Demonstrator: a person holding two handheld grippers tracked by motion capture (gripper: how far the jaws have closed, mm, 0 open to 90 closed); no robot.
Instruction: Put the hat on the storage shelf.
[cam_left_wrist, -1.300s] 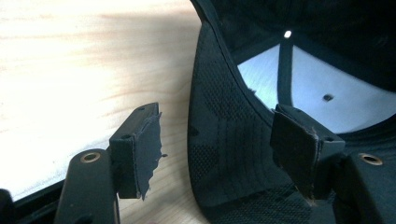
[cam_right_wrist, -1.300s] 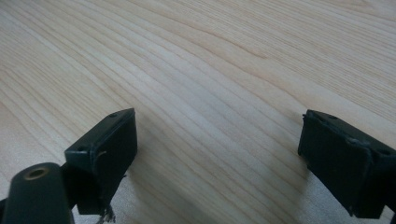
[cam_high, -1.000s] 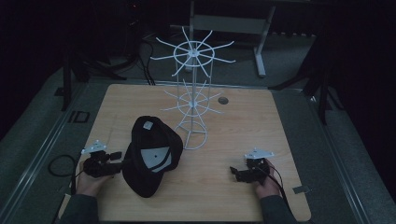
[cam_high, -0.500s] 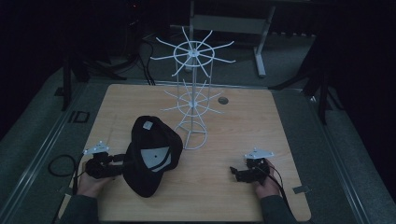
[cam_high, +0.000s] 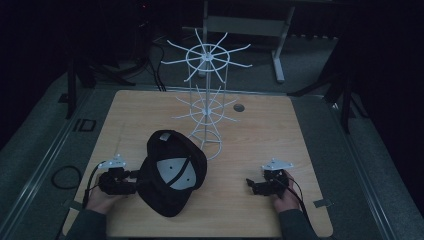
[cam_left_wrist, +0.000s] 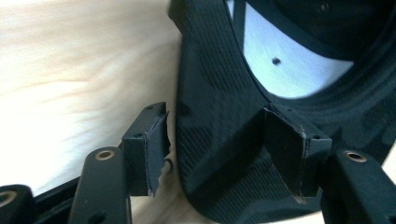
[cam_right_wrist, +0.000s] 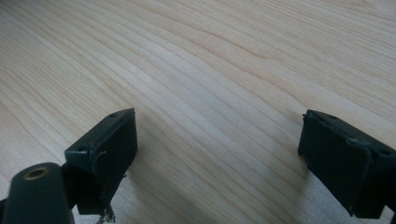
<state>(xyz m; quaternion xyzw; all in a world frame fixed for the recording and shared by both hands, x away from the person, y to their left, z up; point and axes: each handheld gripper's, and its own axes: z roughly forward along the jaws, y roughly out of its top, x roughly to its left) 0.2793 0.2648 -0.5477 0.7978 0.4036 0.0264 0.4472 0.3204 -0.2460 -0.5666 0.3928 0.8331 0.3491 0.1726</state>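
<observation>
A black cap lies upside down on the wooden table, its white inner panel facing up. My left gripper sits at the cap's left edge, open, with the cap's brim between its two jaws but not clamped. In the left gripper view the brim fills the gap of that gripper. My right gripper rests low over the table at the front right, open, with bare wood between its jaws. A white wire hat rack stands just behind the cap.
The rack's spokes spread out at two levels above the table's middle. A small round dark grommet sits in the tabletop behind the rack. A cable loops off the left edge. Dark floor and frame legs surround the table.
My left gripper has slid right toward the cap, so the brim now lies between its jaws. The right gripper has stayed in place.
</observation>
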